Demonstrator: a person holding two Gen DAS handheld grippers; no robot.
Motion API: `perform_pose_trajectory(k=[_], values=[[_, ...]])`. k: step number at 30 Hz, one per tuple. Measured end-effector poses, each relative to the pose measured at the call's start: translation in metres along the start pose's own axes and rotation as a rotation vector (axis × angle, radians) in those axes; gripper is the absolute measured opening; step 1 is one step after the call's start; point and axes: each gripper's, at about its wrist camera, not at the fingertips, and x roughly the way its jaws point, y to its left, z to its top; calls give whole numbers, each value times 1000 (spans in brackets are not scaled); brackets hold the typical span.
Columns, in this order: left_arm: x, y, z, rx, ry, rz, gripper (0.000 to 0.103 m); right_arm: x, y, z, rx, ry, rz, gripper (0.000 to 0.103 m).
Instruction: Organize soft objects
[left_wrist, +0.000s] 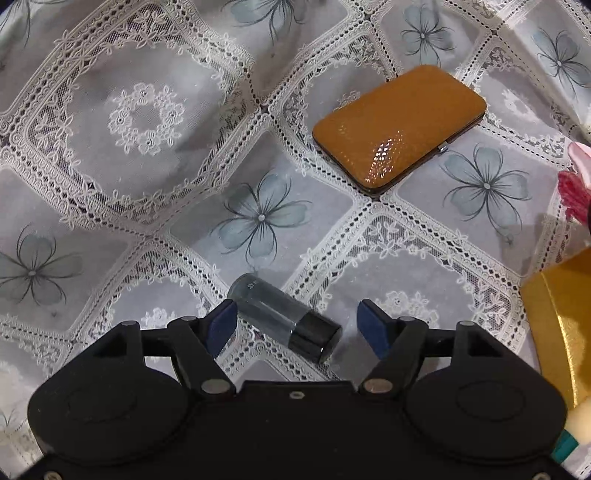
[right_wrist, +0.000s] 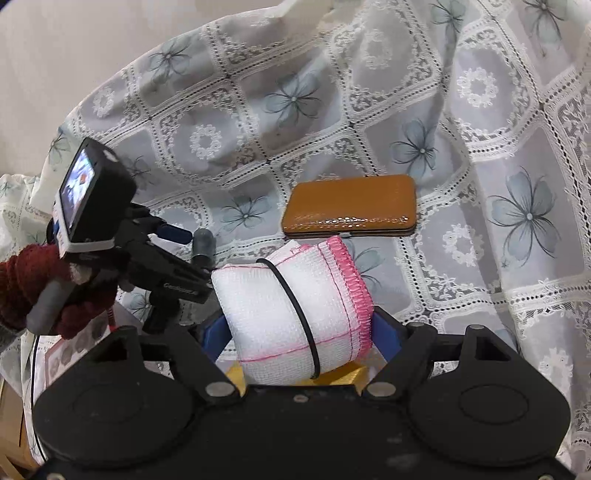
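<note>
Soft cloth roll, white mesh with pink edging and a black band round it, sits clamped between the right tool's pads above a gold box, likely its destination. Left tool, jaws spread, straddles a small grey vial lying on the lace-covered counter; one pad is close beside it, no grip. Further right, a tan case lies flat.

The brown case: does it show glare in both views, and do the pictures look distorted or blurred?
Left wrist view: a bright speckled glare patch lies on the brown case, and the tablecloth grid bends from the fisheye lens. Right wrist view: only a thin line of glints runs along the case's near edge; the rolled white cloth looks sharp, the picture edges curve.
</note>
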Motion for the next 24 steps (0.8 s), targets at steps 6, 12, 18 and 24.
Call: perform_pose_trajectory(k=[6,12,18,24], values=[[-2,1,7,56,-44,-38,69,2,-7,1,15,6,13,78],[-17,3,-5,102,-34,-18,69,1,-9,0,18,2,29,78],[-28,3,-21,173,9,26,69,-5,-7,0,15,-5,51,78],[-29,7,-27,214,34,46,75,-3,-6,-1,24,4,59,78]])
